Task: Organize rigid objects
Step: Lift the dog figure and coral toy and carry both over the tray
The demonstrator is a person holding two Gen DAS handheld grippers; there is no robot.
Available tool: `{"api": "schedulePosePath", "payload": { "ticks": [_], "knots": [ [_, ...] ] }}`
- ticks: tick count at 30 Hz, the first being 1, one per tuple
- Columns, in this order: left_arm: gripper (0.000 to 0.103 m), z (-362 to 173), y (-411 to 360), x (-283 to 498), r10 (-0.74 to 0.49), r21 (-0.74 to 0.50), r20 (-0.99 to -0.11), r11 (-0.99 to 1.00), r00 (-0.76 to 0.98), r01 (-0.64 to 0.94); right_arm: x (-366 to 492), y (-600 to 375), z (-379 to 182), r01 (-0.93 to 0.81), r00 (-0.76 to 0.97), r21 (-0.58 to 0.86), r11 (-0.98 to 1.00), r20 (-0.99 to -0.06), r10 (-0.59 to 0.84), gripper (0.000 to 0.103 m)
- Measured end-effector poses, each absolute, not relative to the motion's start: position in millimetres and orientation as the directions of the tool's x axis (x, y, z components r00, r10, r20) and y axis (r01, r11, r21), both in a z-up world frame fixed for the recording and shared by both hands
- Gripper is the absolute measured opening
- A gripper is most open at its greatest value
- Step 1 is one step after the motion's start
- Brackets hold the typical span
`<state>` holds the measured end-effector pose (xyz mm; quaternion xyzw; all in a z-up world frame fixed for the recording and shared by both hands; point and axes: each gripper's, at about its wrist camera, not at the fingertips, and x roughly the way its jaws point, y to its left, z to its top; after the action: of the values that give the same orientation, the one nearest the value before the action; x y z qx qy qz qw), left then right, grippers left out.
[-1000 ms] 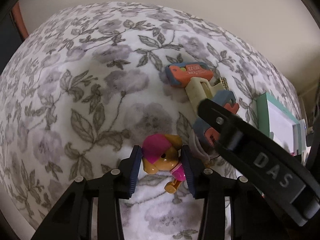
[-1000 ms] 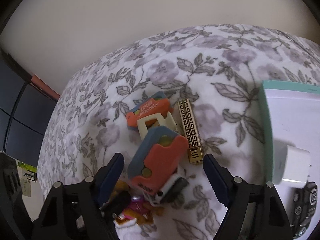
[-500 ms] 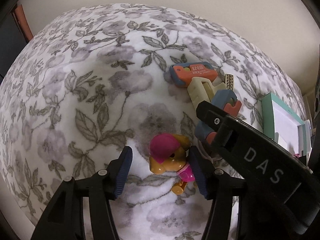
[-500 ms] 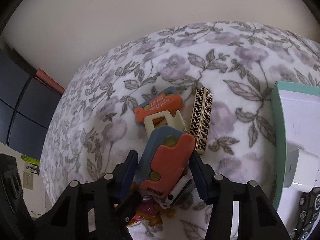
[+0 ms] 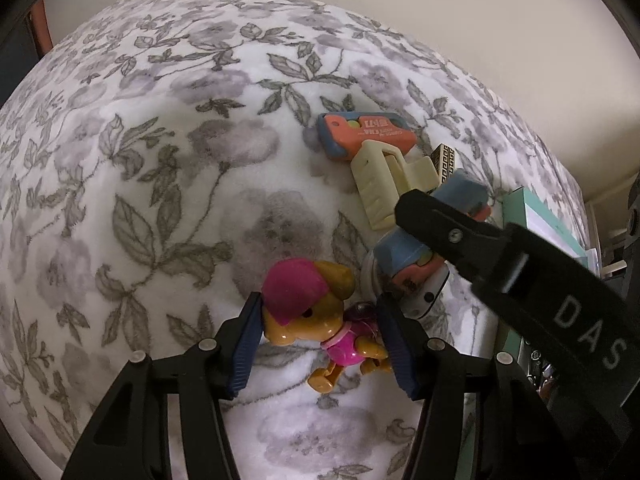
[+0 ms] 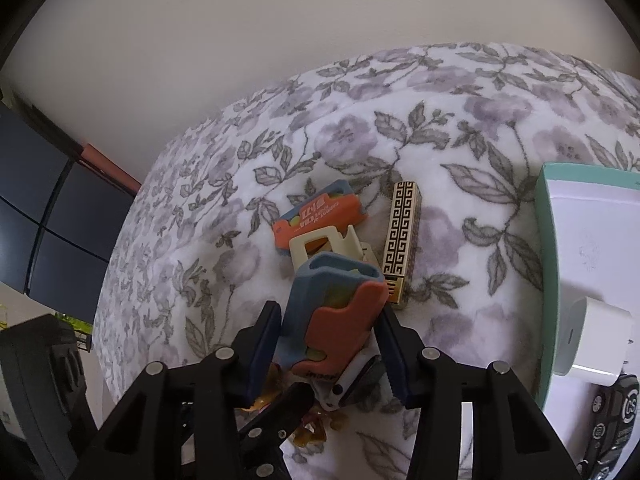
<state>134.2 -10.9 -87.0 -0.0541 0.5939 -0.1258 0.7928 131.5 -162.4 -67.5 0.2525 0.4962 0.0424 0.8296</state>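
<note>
The left hand-held gripper (image 5: 320, 344) has just been opening and stands released around a toy dog figure (image 5: 316, 316) with a magenta cap, tan head and pink body, lying on the floral blanket (image 5: 140, 200) near the camera. The right hand-held gripper (image 6: 328, 350), its jaws having just been closing, grasps an orange-and-blue toy cutter (image 6: 332, 316) by its sides. A second orange cutter (image 6: 320, 216), a cream clip (image 6: 320, 246) and a gold patterned bar (image 6: 402, 236) crowd just beyond; a teal-rimmed box (image 6: 544, 248) sits right, holding a white charger (image 6: 596, 344).
</note>
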Motion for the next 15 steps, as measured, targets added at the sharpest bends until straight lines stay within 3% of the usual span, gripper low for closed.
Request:
{"api": "schedulePosePath", "payload": {
  "ticks": [4,7,15],
  "knots": [
    [0.043,-75.5,-8.2,133.4,-0.277,-0.246,-0.914,0.96,0.296,0.136,128.1,-170.4,-59.0,0.178,0.523,0.483,0.857,-0.784,0.333,0.05],
    [0.039,-74.1,-11.7,132.4,-0.266,-0.232,-0.918,0.962,0.295,0.144,125.8,-176.4,-53.6,0.177,0.533,0.486,0.856,-0.778,0.332,0.05],
    [0.039,-69.3,-15.5,129.8,-0.291,-0.258,-0.909,0.955,0.297,0.146,119.5,-195.2,-39.9,0.187,0.561,0.507,0.842,-0.759,0.332,0.05]
  ]
}}
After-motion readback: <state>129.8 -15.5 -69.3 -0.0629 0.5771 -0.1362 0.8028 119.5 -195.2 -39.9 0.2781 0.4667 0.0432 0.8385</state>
